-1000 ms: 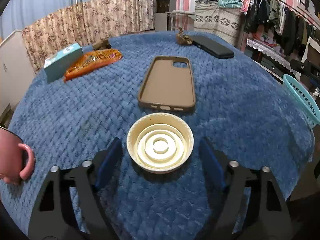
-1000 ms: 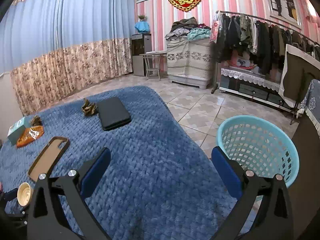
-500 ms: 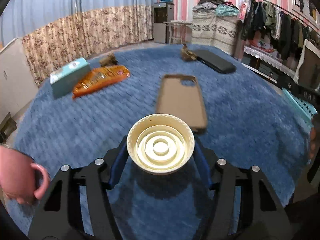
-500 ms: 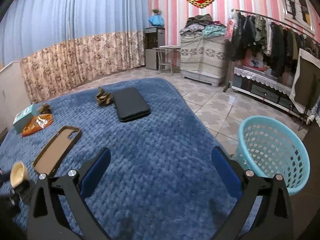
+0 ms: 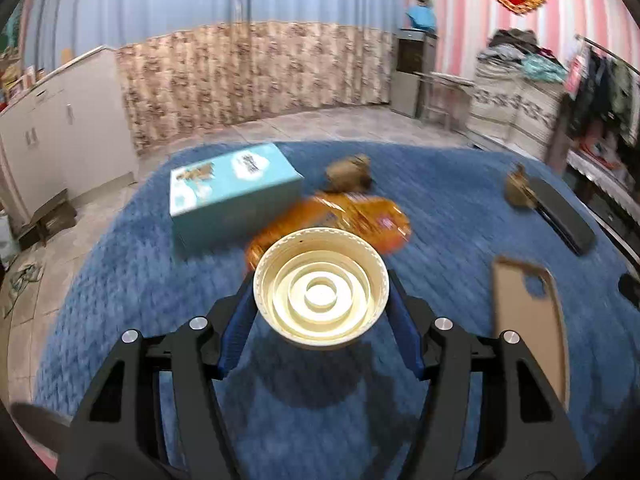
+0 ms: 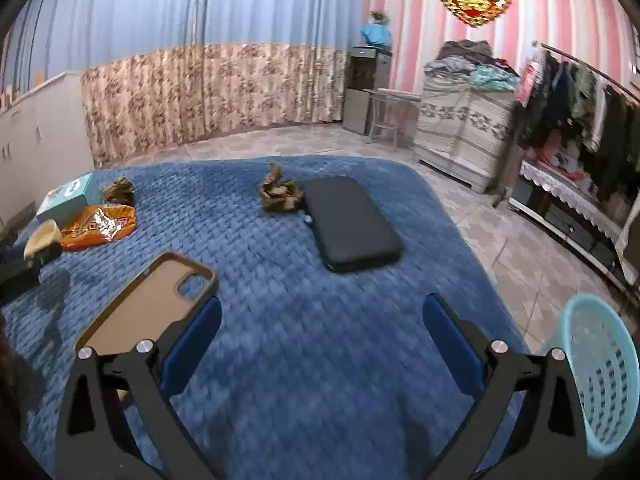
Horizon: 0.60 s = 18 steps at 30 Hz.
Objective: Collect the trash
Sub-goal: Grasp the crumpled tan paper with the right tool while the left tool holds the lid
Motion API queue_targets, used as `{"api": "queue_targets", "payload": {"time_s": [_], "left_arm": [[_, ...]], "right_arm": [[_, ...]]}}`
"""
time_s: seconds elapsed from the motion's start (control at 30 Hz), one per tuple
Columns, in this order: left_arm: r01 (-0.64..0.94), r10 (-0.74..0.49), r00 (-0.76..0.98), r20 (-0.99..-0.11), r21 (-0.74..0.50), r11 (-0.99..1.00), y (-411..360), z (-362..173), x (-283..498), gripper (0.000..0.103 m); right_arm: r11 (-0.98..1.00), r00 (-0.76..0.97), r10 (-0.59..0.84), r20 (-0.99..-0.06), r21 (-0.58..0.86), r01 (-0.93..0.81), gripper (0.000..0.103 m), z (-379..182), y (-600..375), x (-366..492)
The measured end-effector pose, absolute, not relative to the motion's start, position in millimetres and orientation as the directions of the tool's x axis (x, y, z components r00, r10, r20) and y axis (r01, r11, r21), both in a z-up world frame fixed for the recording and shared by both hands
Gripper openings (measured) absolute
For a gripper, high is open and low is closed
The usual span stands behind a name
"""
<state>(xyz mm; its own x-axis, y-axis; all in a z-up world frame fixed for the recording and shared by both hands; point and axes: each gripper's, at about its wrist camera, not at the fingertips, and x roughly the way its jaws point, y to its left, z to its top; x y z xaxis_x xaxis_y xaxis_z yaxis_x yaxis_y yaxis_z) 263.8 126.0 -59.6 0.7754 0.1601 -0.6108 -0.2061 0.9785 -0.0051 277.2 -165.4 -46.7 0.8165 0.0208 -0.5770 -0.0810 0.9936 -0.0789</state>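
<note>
My left gripper (image 5: 320, 294) is shut on a round cream plastic lid (image 5: 321, 288), its blue pads pressing both sides and holding it above the blue quilted cover (image 5: 120, 280). In the right wrist view the lid (image 6: 42, 236) shows at the far left, raised. An orange snack wrapper (image 5: 360, 216) lies just behind it, with a crumpled brown paper (image 5: 348, 170) further back. A second crumpled paper (image 6: 280, 194) lies beside a black case (image 6: 348, 224). My right gripper (image 6: 322, 306) is open over bare cover, holding nothing.
A teal box (image 5: 228, 192) stands left of the wrapper. A brown phone case (image 6: 148, 300) lies by my right gripper's left finger. A light blue laundry basket (image 6: 600, 376) stands on the floor at the right, past the cover's edge. Tiled floor surrounds the cover.
The left gripper shut on the lid, lifted it off the cover and swung left towards the box and wrapper. The right gripper also swung left, so the basket slid to the frame's edge.
</note>
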Motion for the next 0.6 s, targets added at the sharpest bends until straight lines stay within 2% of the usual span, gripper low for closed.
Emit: {"api": "queue_targets", "payload": {"time_s": [0.1,0.23,0.33,0.4,0.6], "left_arm": [[-0.252,0.203,0.779,-0.593,0.001,0.968,136.1,-58.0,281.0,0.061],[-0.308,0.253,0.784,-0.567,-0.001,0.952,147.1,-56.2,297.1,0.061],[-0.344,0.28,0.768,-0.575,-0.002,0.939,150.7,-60.3,304.5,0.061],[-0.351,0.29,0.783,-0.55,-0.005,0.936,149.9,-57.0,300.8,0.061],[-0.365,0.293,0.765,-0.574,-0.012,0.931,154.4,-61.8,307.8,0.061]], "right_arm": [[0.99,0.817,0.036,-0.575,-0.09,-0.107,0.096,-47.1,-152.7,304.1],[0.985,0.81,0.062,-0.583,-0.095,-0.144,0.084,-45.7,-137.9,339.1],[0.982,0.81,0.081,-0.581,-0.09,-0.163,0.08,-44.5,-127.5,368.8],[0.982,0.801,0.088,-0.592,-0.085,-0.171,0.075,-46.8,-121.4,386.2],[0.977,0.732,0.104,-0.673,-0.068,-0.202,0.05,-68.1,-107.3,431.3]]}}
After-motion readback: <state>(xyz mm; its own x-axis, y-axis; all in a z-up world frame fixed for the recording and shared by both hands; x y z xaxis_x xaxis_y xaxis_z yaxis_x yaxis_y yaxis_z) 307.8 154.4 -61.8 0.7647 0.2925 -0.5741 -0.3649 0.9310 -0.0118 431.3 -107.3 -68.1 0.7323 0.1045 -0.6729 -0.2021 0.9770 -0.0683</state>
